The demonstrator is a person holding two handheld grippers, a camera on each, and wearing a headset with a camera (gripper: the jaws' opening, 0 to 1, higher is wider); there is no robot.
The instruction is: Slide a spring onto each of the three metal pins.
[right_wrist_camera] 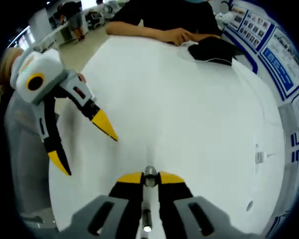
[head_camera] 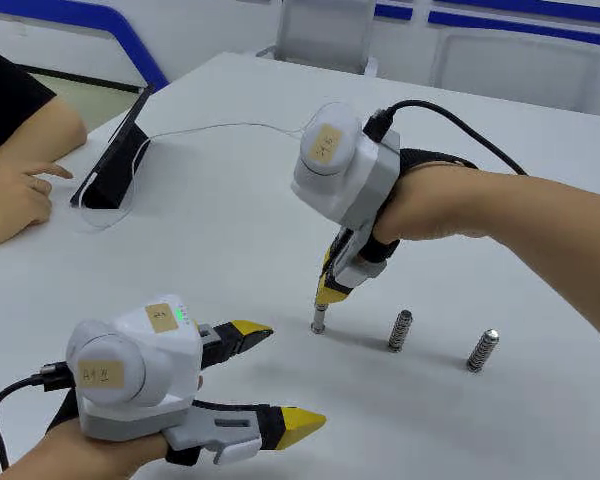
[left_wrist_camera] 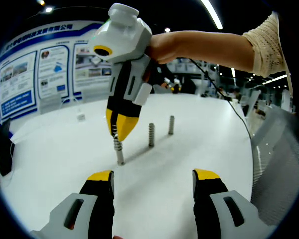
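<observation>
Three metal pins stand upright in a row on the white table [head_camera: 230,230]. I see the middle pin [head_camera: 405,315] and the end pin [head_camera: 492,335] each wearing a fitted spring [head_camera: 400,333] round the shaft, near one another and clear of both tools. My right gripper [head_camera: 328,295] points straight down over the third pin [head_camera: 319,323], which is at the left end of the row in the head view. Its yellow-tipped jaws are pinched together on a held spring [left_wrist_camera: 116,141]. In the left gripper view that coil sits round the upper part of the pin, just below the tips, with the bare lower shaft and base showing underneath. In the right gripper view the pin's rounded top shows between the two closed tips. My left gripper [head_camera: 280,375] is held low over the table, near the third pin but apart from it, aimed toward the row. Its jaws are spread wide with nothing between them. Across the table to the left a black tablet [head_camera: 115,165] leans on its stand with a thin white cable [head_camera: 220,128] running from it, and another person's hand [head_camera: 15,195] rests on the tabletop beside it
</observation>
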